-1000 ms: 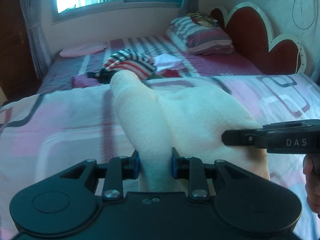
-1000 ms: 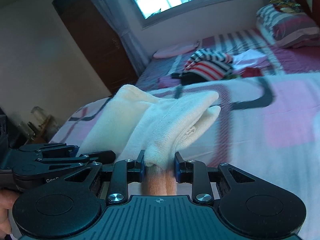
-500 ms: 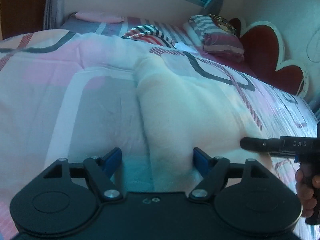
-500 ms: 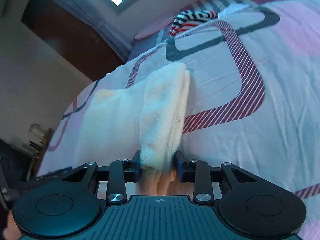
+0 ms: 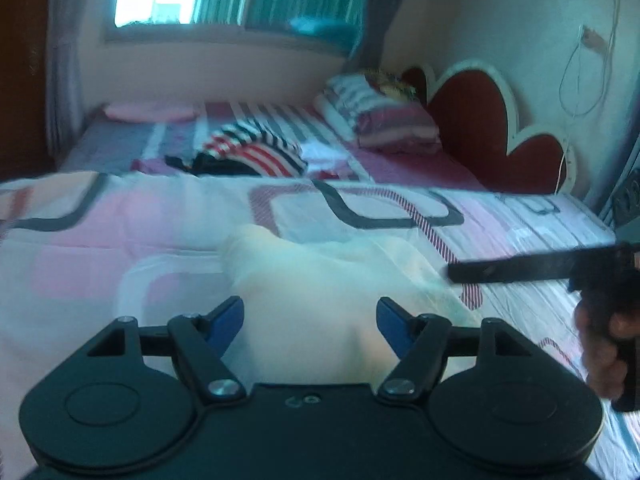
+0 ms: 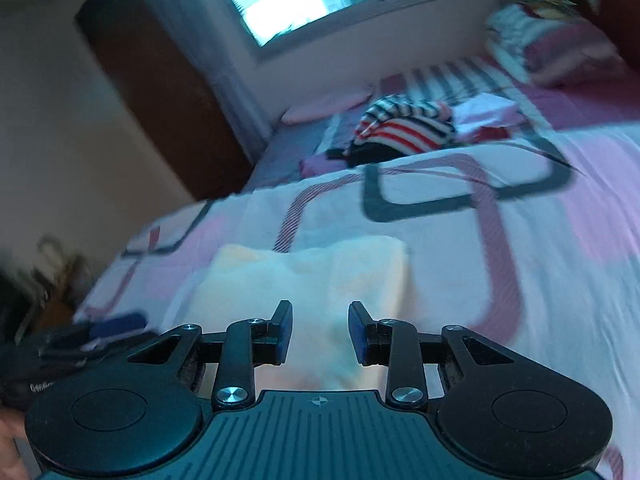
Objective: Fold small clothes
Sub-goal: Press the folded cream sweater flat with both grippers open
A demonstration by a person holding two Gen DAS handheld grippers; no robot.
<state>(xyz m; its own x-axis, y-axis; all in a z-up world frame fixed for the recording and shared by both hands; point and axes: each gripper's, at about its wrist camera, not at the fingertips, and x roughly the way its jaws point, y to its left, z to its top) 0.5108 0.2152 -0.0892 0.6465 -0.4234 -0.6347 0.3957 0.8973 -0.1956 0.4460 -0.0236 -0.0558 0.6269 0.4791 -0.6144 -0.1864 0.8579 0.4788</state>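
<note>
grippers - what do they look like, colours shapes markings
The left gripper and the right gripper are matte black, each with two round side discs, triangular cut-out linkages, silver screws and blue finger pads. The right one's body is ribbed with a small crosshair mark; the left's is smooth. A bare hand grips the right tool's handle. No cables or sleeves show.

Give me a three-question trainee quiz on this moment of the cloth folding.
1. True or false: the left gripper is clamped on the cream cloth.
2. The cloth lies on: A) the blanket B) the pillow C) the floor.
3. Fill in: the right gripper has its jaws ____.

Key: 1 false, its jaws stand apart; 2 A; 3 open.
</note>
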